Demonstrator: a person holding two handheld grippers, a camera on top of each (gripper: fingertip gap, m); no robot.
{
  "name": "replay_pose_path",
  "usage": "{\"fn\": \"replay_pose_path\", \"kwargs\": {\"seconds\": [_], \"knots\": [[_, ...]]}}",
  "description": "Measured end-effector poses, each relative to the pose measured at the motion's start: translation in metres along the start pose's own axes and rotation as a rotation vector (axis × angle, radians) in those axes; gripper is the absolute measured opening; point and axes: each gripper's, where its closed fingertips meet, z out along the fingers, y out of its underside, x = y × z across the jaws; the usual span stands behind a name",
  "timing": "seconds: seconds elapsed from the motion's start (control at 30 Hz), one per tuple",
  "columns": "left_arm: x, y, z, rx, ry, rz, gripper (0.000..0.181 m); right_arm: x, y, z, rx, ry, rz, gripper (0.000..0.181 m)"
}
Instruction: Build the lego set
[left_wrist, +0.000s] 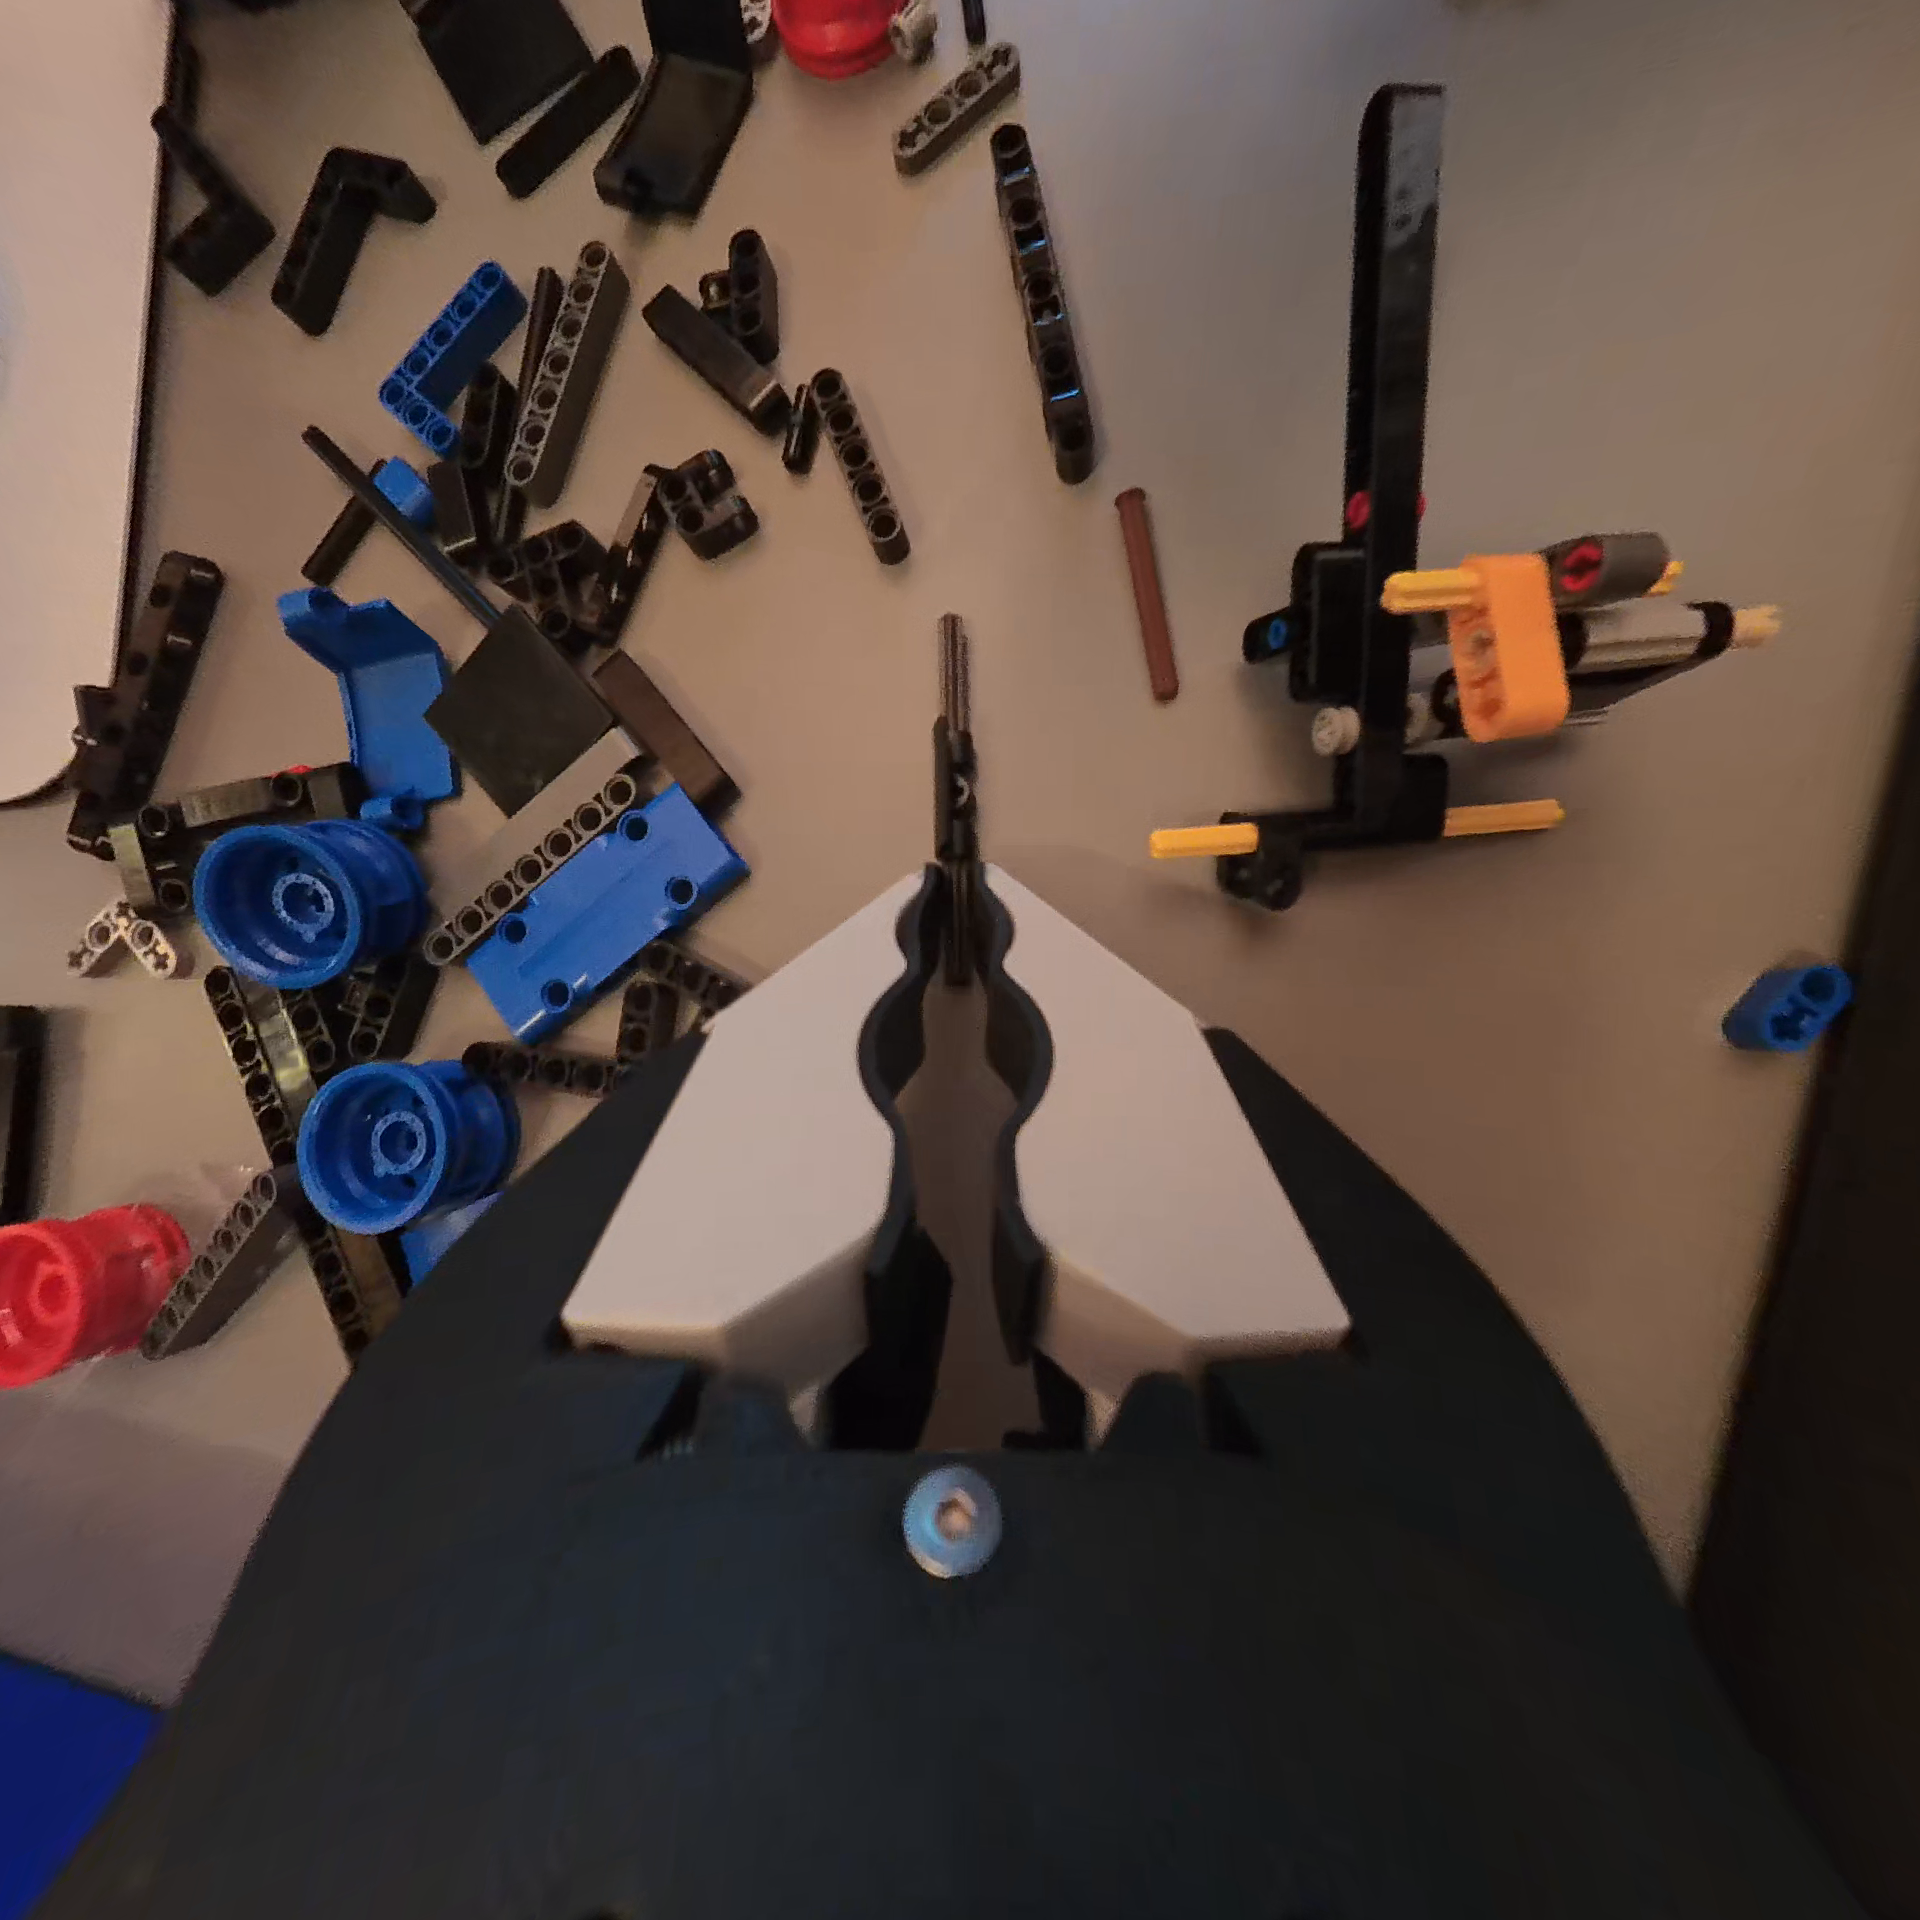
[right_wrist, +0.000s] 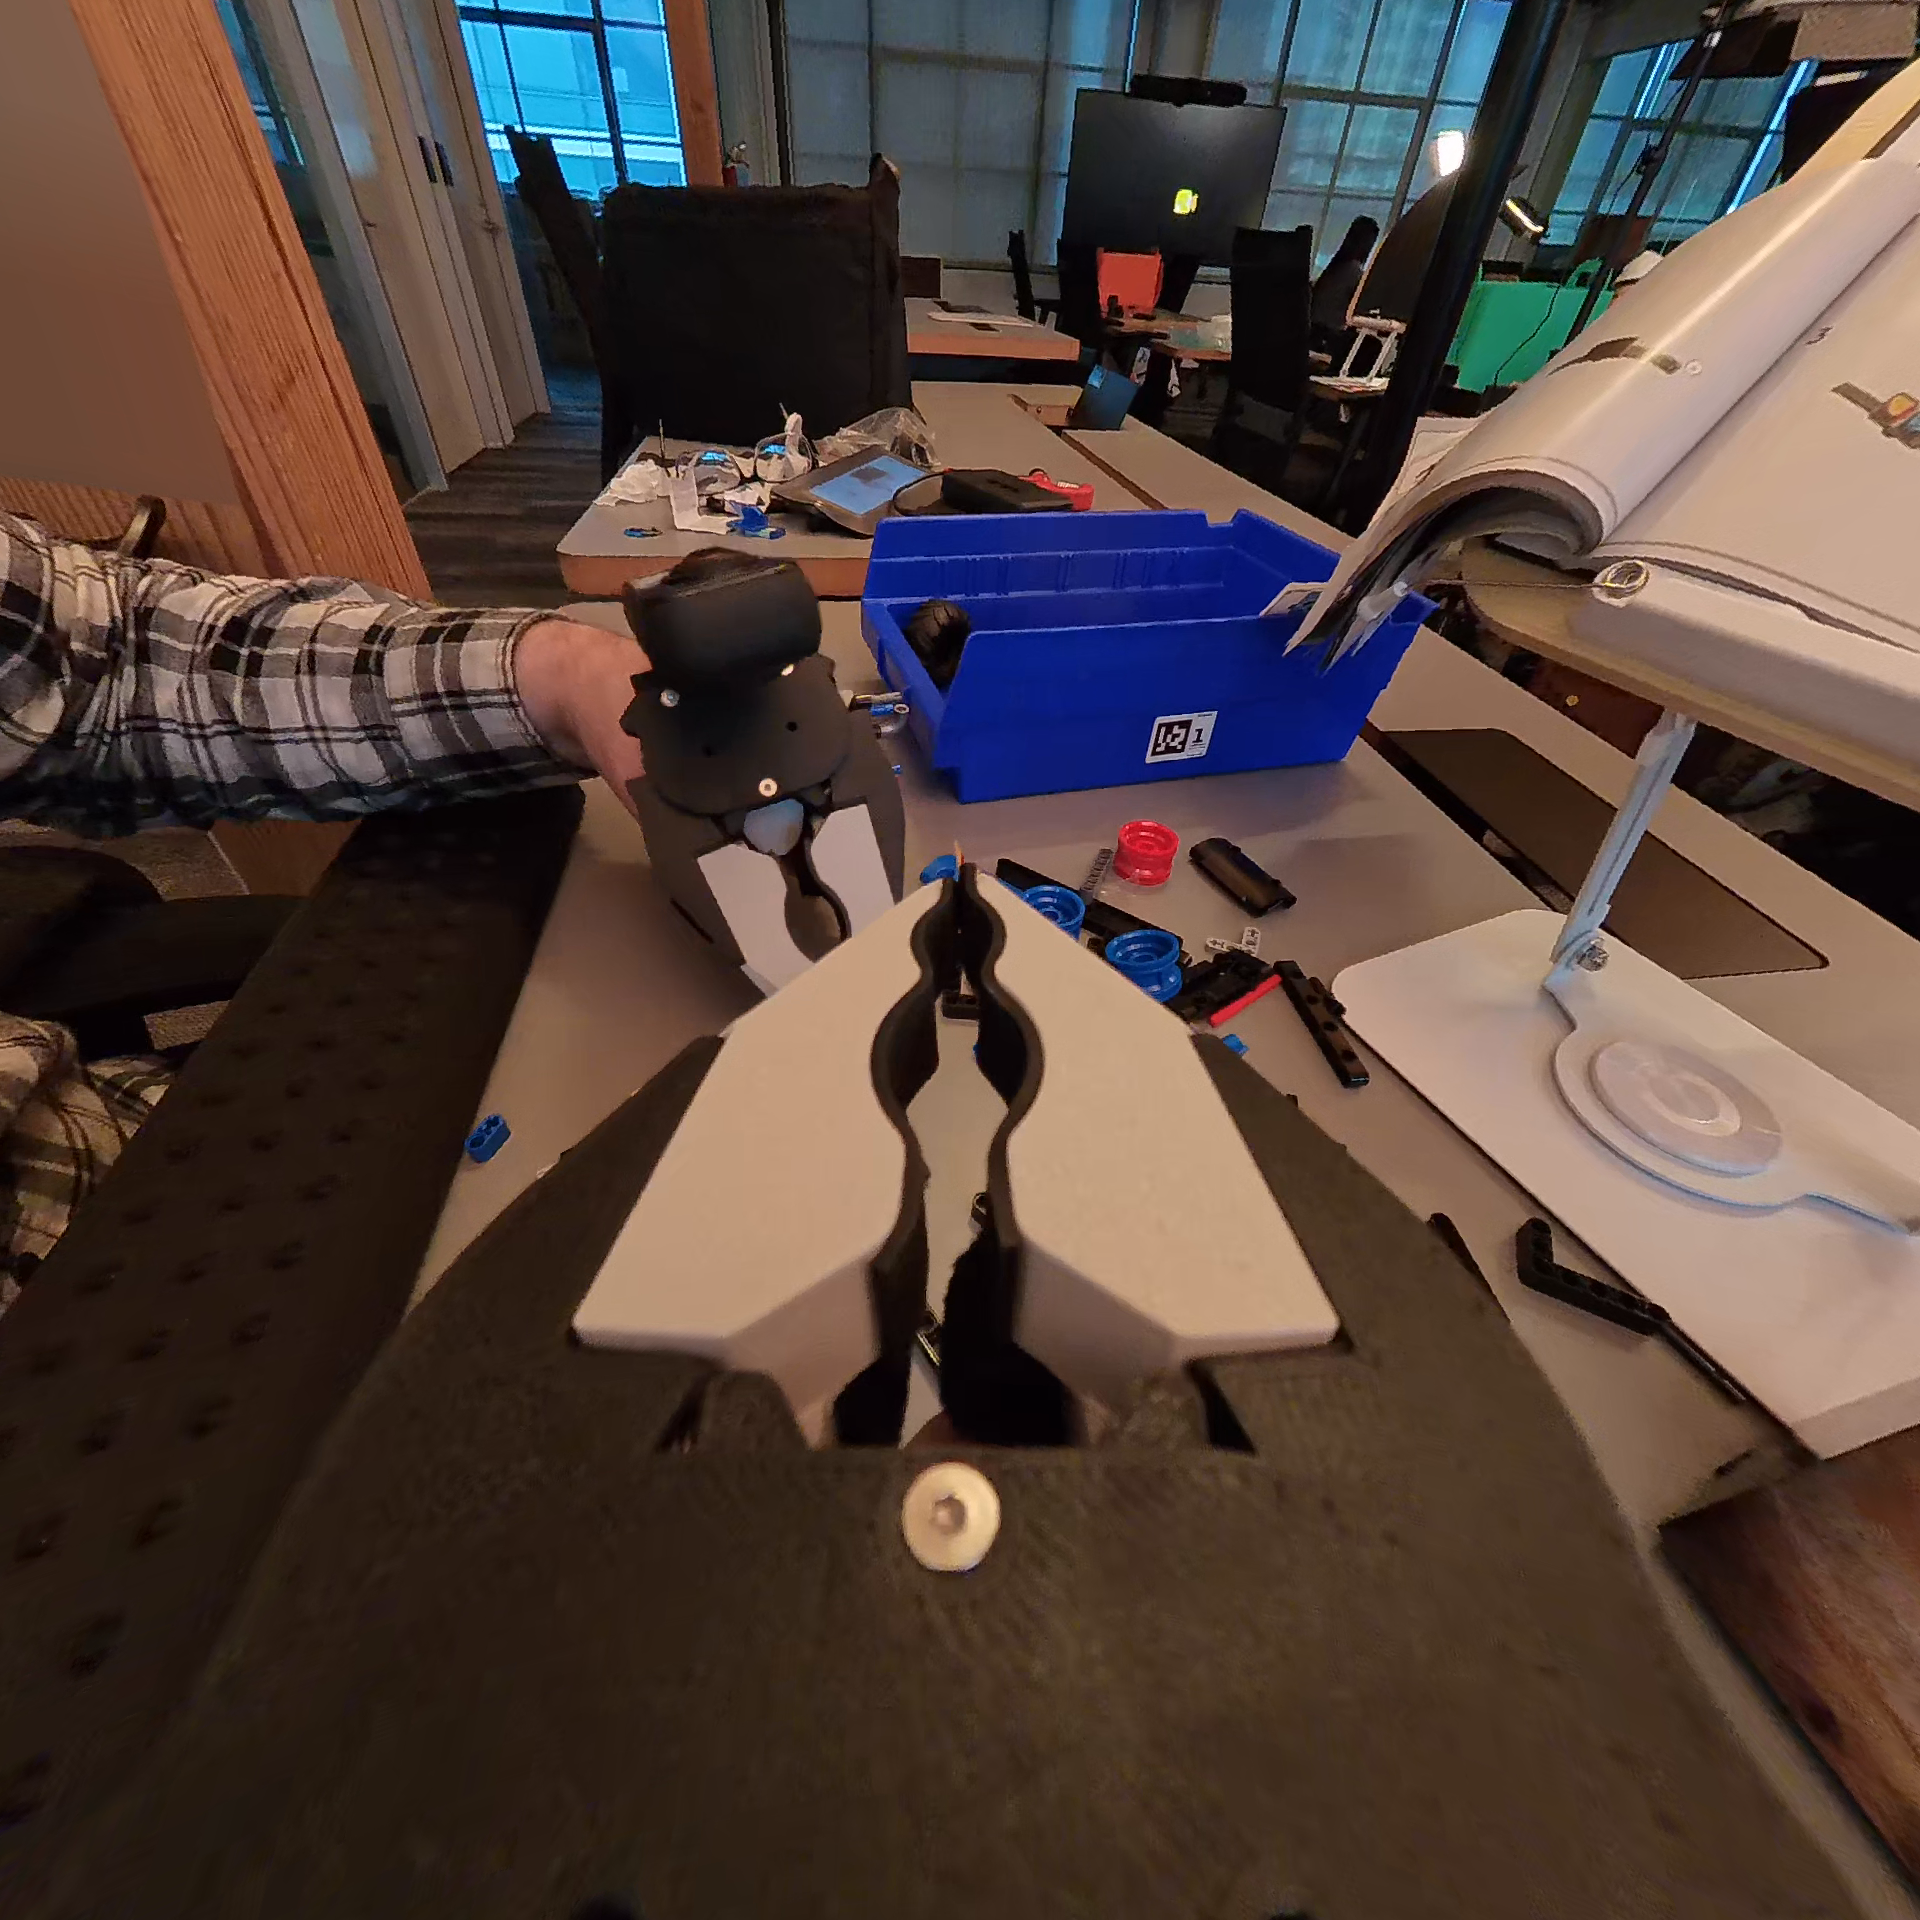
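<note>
Blue stands out among the loose pieces on the grey table (left_wrist: 1351, 1091): in the left wrist view two blue wheel hubs (left_wrist: 307, 902) lie in the heap at the left, with one flat blue panel (left_wrist: 603, 914), one blue L-shaped beam (left_wrist: 452, 358) and one small blue connector (left_wrist: 1787, 1005) lying alone near the right edge. Two red hubs show, one at the lower left (left_wrist: 78, 1294) and one at the top (left_wrist: 831, 31). One brown axle (left_wrist: 1146, 592) lies by itself between the heap and the partly built model (left_wrist: 1382, 675), a black upright frame with an orange block and two yellow axle ends. Bare table stretches between the heap and the model and on towards the dark right-hand edge. The left gripper (left_wrist: 961, 914) has its jaws together, clamped on a thin black connector with a grey axle (left_wrist: 956, 748) that sticks out ahead of the tips above the table. In the right wrist view the right gripper (right_wrist: 961, 904) has its jaws nearly together; whether they pinch anything I cannot tell. Beyond it stand one blue bin (right_wrist: 1122, 665) and one open instruction booklet (right_wrist: 1714, 436) on a white stand (right_wrist: 1621, 1122), whose base takes up the right side.
</note>
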Motion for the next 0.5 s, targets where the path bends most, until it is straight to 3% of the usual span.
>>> {"fn": "replay_pose_path", "kwargs": {"seconds": [0.27, 0.5], "knots": [[-0.003, -0.001, -0.002, -0.015, -0.204, 0.194, 0.003, 0.001, 0.001, 0.000, -0.001, 0.003, -0.001, 0.000], [-0.023, -0.010, -0.018, -0.002, -0.470, 0.396, 0.003, 0.001, 0.002, 0.001, -0.004, 0.011, -0.014, 0.000]]}}
